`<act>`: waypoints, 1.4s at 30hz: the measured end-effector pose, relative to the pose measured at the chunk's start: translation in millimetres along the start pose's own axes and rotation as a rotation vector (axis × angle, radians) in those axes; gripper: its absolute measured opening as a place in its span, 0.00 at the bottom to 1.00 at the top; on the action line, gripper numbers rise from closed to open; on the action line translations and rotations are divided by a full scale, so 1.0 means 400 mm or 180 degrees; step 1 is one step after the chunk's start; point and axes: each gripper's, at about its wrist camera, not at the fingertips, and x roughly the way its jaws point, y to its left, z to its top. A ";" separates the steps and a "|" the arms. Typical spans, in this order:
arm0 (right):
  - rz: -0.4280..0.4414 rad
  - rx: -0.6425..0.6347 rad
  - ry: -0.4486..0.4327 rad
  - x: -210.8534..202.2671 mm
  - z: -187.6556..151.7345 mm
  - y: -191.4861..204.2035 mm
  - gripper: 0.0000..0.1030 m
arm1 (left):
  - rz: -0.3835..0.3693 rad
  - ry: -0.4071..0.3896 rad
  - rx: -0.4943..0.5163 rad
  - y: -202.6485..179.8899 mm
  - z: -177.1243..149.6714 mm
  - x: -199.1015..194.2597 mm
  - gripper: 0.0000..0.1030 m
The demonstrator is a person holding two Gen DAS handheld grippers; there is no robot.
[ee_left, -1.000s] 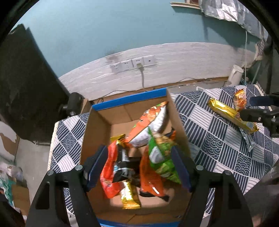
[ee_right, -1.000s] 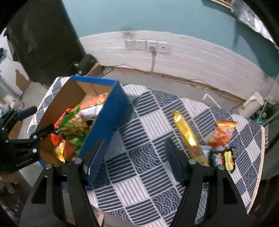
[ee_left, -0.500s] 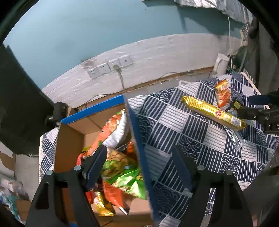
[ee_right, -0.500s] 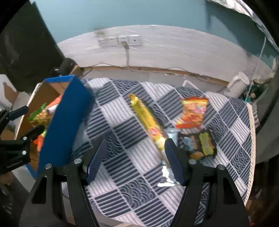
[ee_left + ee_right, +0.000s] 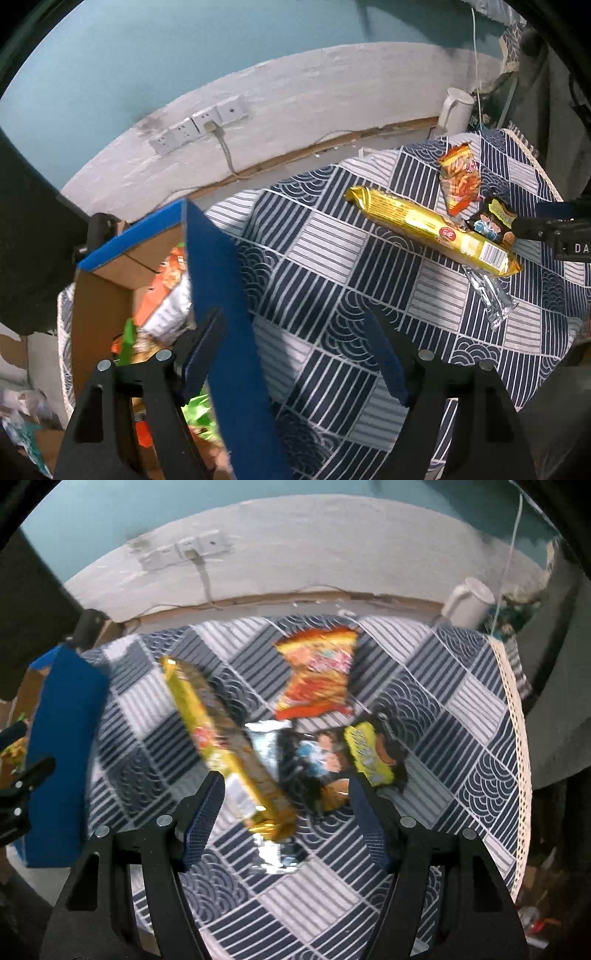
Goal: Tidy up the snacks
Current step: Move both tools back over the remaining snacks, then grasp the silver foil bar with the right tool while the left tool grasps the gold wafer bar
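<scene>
I have both grippers over the bench (image 5: 325,240), which wears a navy-and-white patterned cloth. My left gripper (image 5: 295,354) has its fingers spread wide with nothing between them; its left finger (image 5: 201,350) sits on the box side of the blue wall, its right finger (image 5: 384,354) over bare cloth. The cardboard box (image 5: 218,295), blue outside and brown inside, stands at the left end of the bench, and I can see orange, white and green snack bags (image 5: 166,295) already lying inside it.

My right gripper (image 5: 286,816) also has its fingers apart and holds nothing. The view is blurred. Below and between the fingers lies the near end of the long gold packet (image 5: 221,746), which runs diagonally across the cloth. Under that end a clear silvery wrapper (image 5: 280,853) pokes out. Just to the right of the gold packet is a dark packet with a yellow label (image 5: 343,760), close to my right finger (image 5: 365,823); I cannot tell whether they touch. Beyond it lies an orange snack bag (image 5: 317,675).

In the left wrist view the same four snacks lie clustered at the right end of the bench, well apart from the box. A white kettle (image 5: 454,110) stands beyond the far edge of the bench.
</scene>
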 end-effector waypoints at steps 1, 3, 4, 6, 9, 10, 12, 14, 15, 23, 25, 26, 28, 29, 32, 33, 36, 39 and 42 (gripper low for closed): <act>-0.0013 0.0016 0.0016 0.008 0.000 -0.006 0.68 | -0.0024 0.0034 -0.0011 -0.004 0.004 0.012 0.76; -0.0053 0.0042 0.0053 0.029 0.000 -0.024 0.68 | -0.0067 0.0108 -0.0028 -0.012 0.011 0.039 0.76; -0.0072 0.0054 0.0065 0.036 0.000 -0.031 0.68 | -0.0069 0.0131 -0.0026 -0.015 0.012 0.047 0.76; -0.0103 0.0082 0.0102 0.054 -0.001 -0.048 0.68 | -0.0067 0.0196 -0.0022 -0.022 0.015 0.072 0.76; -0.0159 0.0100 0.0178 0.083 -0.007 -0.065 0.68 | -0.0076 0.0285 -0.0017 -0.028 0.013 0.100 0.76; -0.0171 0.0092 0.0219 0.096 -0.012 -0.067 0.68 | -0.0080 0.0309 -0.0017 -0.029 0.013 0.107 0.76; -0.0186 0.0063 0.0277 0.114 -0.022 -0.064 0.68 | -0.0094 0.0359 -0.0022 -0.030 0.010 0.121 0.76; -0.0177 0.0007 0.0312 0.122 -0.035 -0.048 0.68 | -0.0104 0.0395 -0.0023 -0.031 0.008 0.129 0.76; -0.0166 -0.0027 0.0327 0.126 -0.042 -0.038 0.68 | -0.0113 0.0412 -0.0026 -0.032 0.008 0.132 0.76; 0.0098 -0.0333 0.0512 0.155 -0.092 0.078 0.68 | -0.0162 0.0470 -0.0051 -0.033 0.005 0.137 0.76; 0.0086 -0.0386 0.0486 0.155 -0.097 0.098 0.68 | -0.0169 0.0482 -0.0061 -0.030 0.002 0.136 0.76; 0.0070 -0.0395 0.0462 0.152 -0.095 0.101 0.68 | -0.0173 0.0491 -0.0069 -0.028 0.000 0.137 0.77; 0.0048 -0.0342 0.0424 0.151 -0.088 0.094 0.68 | -0.0177 0.0501 -0.0078 -0.029 -0.005 0.136 0.77; 0.0045 -0.0275 0.0400 0.149 -0.082 0.081 0.68 | -0.0173 0.0506 -0.0082 -0.030 -0.008 0.136 0.77; 0.0140 -0.0048 0.0350 0.150 -0.065 0.040 0.68 | -0.0190 0.0537 -0.0085 -0.037 -0.014 0.143 0.78; 0.0195 0.0009 0.0347 0.154 -0.063 0.031 0.68 | -0.0208 0.0556 -0.0093 -0.039 -0.015 0.146 0.78; 0.0217 0.0014 0.0342 0.167 -0.062 0.021 0.61 | -0.0270 0.0667 -0.0155 -0.043 -0.019 0.164 0.78; 0.0133 -0.0058 0.0399 0.190 -0.069 0.027 0.46 | -0.0305 0.0704 -0.0181 -0.043 -0.020 0.170 0.78; 0.0047 -0.0214 0.0461 0.208 -0.091 0.048 0.37 | -0.0280 0.0700 -0.0162 -0.042 -0.021 0.169 0.78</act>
